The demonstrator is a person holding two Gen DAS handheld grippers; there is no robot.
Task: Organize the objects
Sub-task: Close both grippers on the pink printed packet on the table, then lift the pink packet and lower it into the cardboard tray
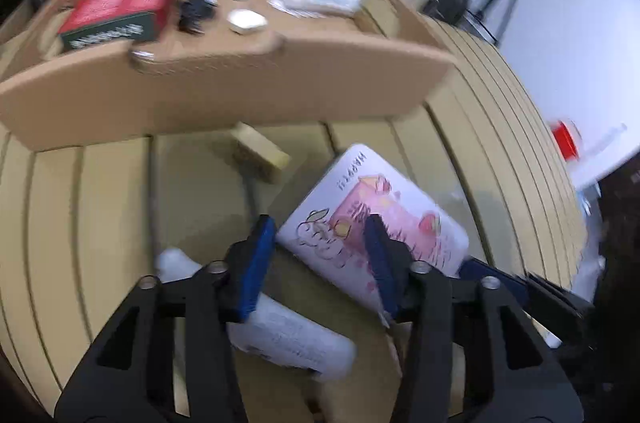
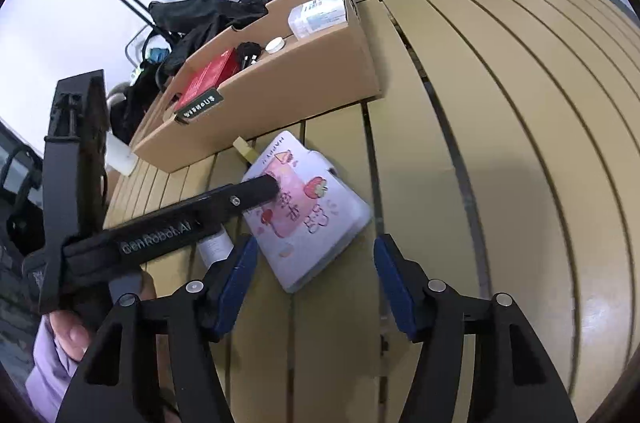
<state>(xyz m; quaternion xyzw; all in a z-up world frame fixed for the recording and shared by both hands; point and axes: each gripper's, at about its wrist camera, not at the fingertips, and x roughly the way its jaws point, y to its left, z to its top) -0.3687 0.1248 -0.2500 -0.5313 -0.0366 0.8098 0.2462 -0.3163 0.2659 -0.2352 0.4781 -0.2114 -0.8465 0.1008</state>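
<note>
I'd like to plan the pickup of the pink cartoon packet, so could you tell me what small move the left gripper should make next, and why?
Probably ease the left gripper down and close it on the pink cartoon packet. Its jaws are open astride the packet's near edge, nothing is gripped yet, and the cardboard tray just beyond has bare floor.

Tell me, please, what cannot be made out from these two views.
- Pink pack: left wrist view, the left gripper fingers cover its near edge, so contact is unclear.
- White bottle: fingers hide its middle; label blurred.
- Red box in the cardboard tray: print blurred.
- Right gripper: open, over the slatted table.
</note>
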